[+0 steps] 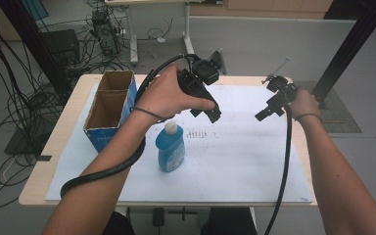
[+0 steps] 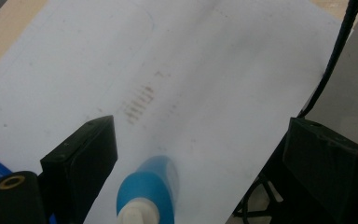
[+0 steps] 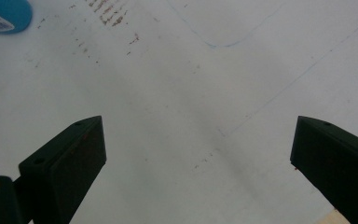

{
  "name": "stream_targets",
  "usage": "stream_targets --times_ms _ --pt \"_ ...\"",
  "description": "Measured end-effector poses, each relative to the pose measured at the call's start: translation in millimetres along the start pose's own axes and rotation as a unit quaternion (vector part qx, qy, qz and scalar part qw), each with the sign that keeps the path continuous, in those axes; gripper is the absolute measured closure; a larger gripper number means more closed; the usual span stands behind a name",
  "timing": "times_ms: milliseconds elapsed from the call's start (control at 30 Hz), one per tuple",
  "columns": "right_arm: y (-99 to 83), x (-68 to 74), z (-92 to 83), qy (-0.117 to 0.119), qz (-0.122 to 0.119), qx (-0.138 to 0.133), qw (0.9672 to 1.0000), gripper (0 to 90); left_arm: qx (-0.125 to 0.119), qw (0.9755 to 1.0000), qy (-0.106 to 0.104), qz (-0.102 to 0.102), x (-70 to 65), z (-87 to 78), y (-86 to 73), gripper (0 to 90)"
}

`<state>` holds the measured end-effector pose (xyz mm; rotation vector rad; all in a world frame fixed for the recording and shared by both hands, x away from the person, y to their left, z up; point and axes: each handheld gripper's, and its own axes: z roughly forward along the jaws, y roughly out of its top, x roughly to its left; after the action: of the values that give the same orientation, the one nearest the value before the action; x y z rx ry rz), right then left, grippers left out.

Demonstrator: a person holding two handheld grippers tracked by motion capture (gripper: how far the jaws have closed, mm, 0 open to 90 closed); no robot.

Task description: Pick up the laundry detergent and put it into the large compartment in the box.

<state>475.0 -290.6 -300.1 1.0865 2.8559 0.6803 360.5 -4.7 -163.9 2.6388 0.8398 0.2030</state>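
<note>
One upright blue bottle (image 1: 171, 148) with white cap, labelled.

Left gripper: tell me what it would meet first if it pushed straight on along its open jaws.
Probably the blue bottle: in the left gripper view its white cap sits between the left gripper jaws, low in the frame. Depth is unclear; if it passes over the cap, it meets the white paper beyond.

- One blue bottle (image 1: 170, 147) with a white cap, standing on the sheet.
- One open cardboard box (image 1: 108, 108), split into two compartments.
- One white paper sheet (image 1: 235, 161) over one wooden table (image 1: 66, 127).
- Two handheld grippers: left gripper (image 1: 206, 111), right gripper (image 1: 269, 110).
</note>
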Motion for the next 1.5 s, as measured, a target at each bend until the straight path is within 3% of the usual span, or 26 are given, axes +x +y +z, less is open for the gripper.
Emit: stream_targets --times_ms 800,1500 --pt "3.3 2.3 1.1 -0.005 -0.002 0.005 1.0000 3.2 0.001 0.9990 0.015 -0.041 30.0 -10.7 -33.8 10.2" --pt "1.3 0.6 0.5 -0.005 0.001 0.004 1.0000 3.2 0.008 0.9982 0.012 -0.058 40.8 -6.3 -52.6 10.2"
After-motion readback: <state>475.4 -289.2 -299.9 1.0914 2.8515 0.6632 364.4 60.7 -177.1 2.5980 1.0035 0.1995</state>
